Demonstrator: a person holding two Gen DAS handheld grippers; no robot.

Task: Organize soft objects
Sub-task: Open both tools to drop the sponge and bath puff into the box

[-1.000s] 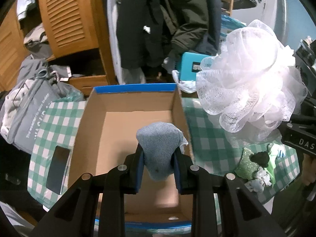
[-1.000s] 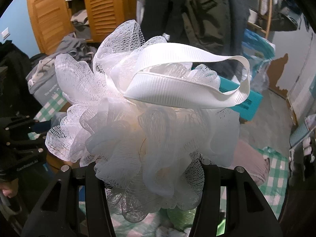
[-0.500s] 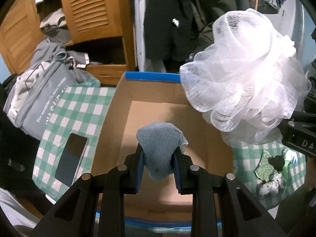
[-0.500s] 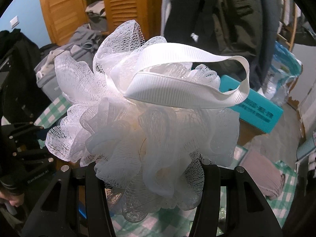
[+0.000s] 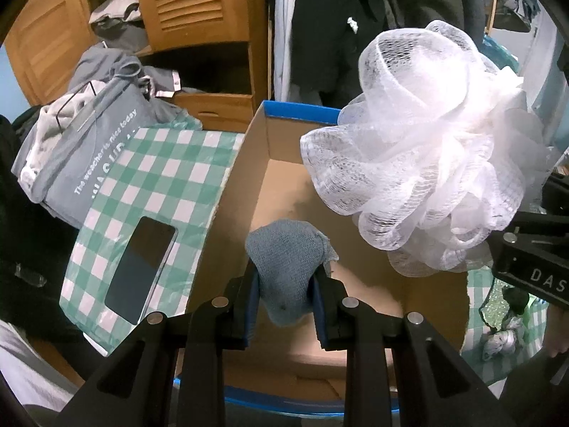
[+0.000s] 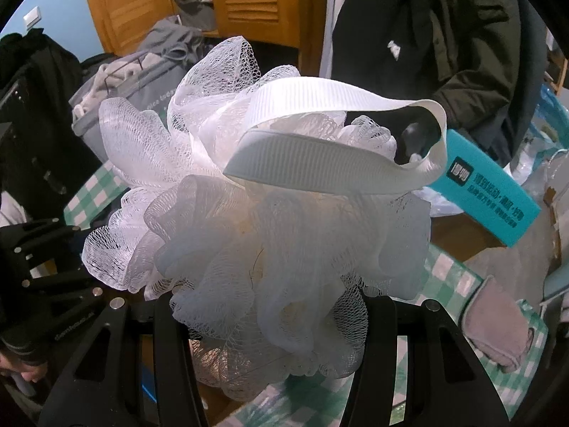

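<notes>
Both loads are drifting over the cardboard box (image 5: pixel 227 192): left hand-held gripper (image 5: pixel 286 284) is pinching the blue cloth (image 5: pixel 284 259), right hand-held gripper (image 6: pixel 274 320) is clasping the white mesh pouf (image 6: pixel 256 235), release nearing.

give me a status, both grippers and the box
Left gripper shut on blue cloth, right gripper shut on white bath pouf. Both above open cardboard box. Nothing blocking.

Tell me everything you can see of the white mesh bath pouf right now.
The white mesh bath pouf is a fluffy ball of gathered, see-through netting with a flat ribbed white ribbon loop lying across its top. It sits squeezed between the fingers of the right gripper, bulging well beyond them. In the left wrist view it hangs in the air over the open cardboard box, touching nothing else visible.
</notes>
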